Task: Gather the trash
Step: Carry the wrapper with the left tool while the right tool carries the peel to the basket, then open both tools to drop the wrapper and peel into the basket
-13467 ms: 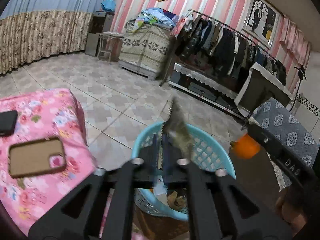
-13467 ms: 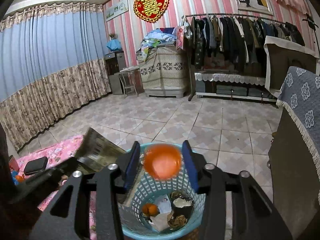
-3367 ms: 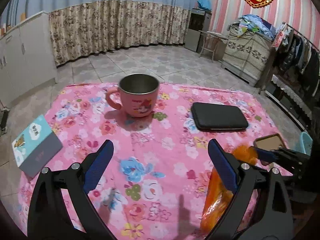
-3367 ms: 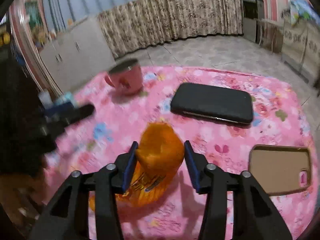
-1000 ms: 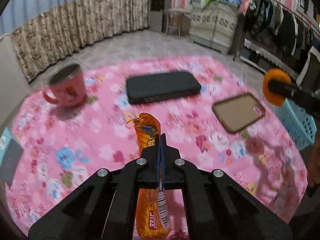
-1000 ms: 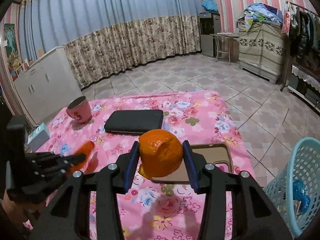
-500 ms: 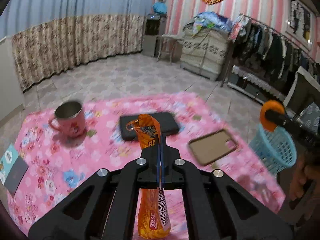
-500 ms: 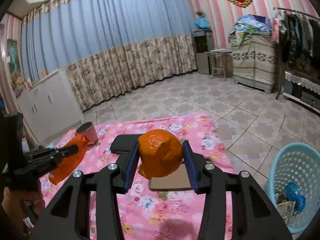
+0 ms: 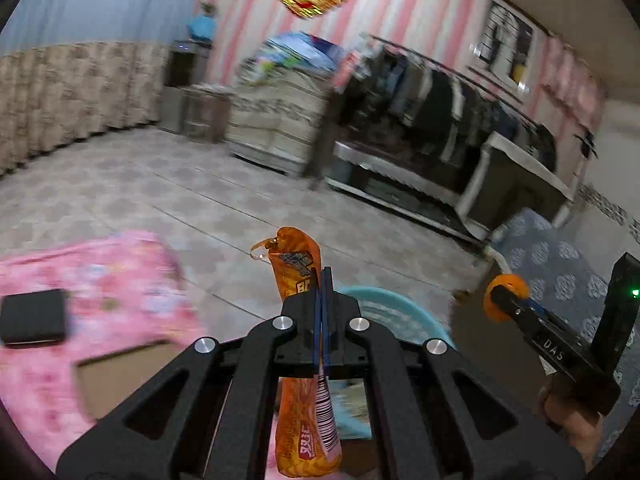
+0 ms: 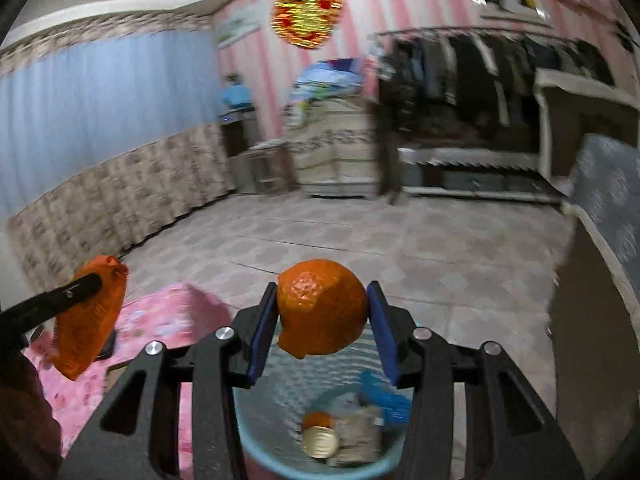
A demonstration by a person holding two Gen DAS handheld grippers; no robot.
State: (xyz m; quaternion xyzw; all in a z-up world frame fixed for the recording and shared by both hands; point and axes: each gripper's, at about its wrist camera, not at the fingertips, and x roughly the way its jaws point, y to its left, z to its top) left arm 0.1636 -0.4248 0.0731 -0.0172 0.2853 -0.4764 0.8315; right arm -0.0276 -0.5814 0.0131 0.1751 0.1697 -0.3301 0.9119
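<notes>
**Two pieces of trash held over the basket, release is next**

Two items are in hand, so the step is the carry to the bin, close to its end. The left gripper (image 9: pixel 321 312) is clamped fully shut on a crinkled orange plastic snack wrapper (image 9: pixel 306 412) with a barcode, which sticks out above and hangs below the pads. The right gripper (image 10: pixel 322 334) is closed on a piece of orange peel, domed and torn at one edge (image 10: pixel 322 308), pinched between its blue pads.

Below both sits the light blue plastic lattice waste basket (image 10: pixel 362 472) on the tiled floor, just beside the pink floral-covered surface (image 9: pixel 120 280). In the right wrist view the peel hangs above the basket's mouth, with a gold lid, paper scraps and another orange bit already inside. In the left wrist view the basket rim (image 9: pixel 396 300) shows just beyond the closed fingertips, so the wrapper looks near the opening but perhaps not yet squarely over it.

Next, I judge, each gripper should be centred over the mouth and then opened. The light wrapper may cling or drift aside, so releasing it low over the basket seems wise.
</notes>
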